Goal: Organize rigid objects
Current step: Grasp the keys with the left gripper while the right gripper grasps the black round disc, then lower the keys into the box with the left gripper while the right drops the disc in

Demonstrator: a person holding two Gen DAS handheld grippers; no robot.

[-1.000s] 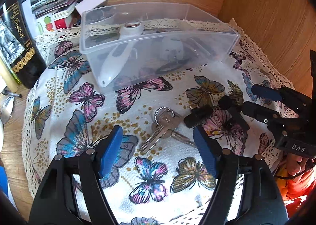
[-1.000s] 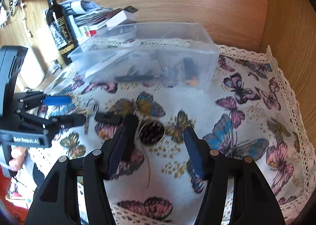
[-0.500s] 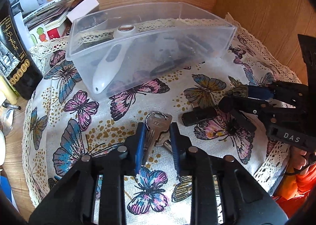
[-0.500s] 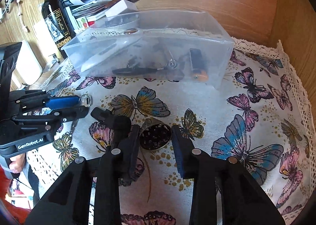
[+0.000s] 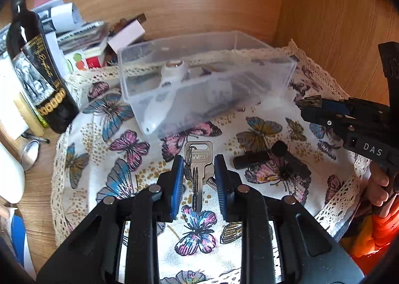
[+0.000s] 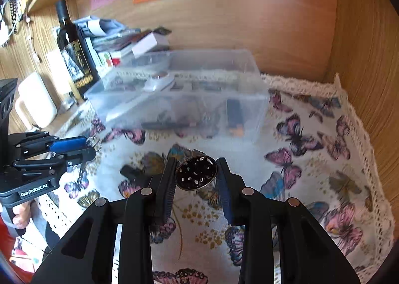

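My left gripper [image 5: 198, 172] is shut on a bunch of silver keys [image 5: 198, 162] and holds them above the butterfly cloth [image 5: 104, 154]. My right gripper [image 6: 195, 177] is shut on a round dark metal perforated piece [image 6: 195, 172], lifted off the cloth. The clear plastic box [image 5: 199, 79] stands behind, holding a white pen-shaped device [image 5: 164, 94] and several dark items; it also shows in the right wrist view [image 6: 179, 94]. A black bar-shaped object [image 5: 269, 159] lies on the cloth to the right of the keys. The left gripper [image 6: 82, 147] also shows in the right wrist view.
A dark wine bottle [image 5: 37, 79] and a stack of papers and boxes [image 5: 87, 37] stand at the back left. Wooden walls [image 5: 324, 22] close the back and right. A white mug [image 6: 37, 99] stands at the left. The cloth's lace edge [image 6: 361, 134] runs near the right wall.
Both grippers closed, the left on the keys and the right on the perforated piece, then lifted them off the cloth and tilted up toward the box.
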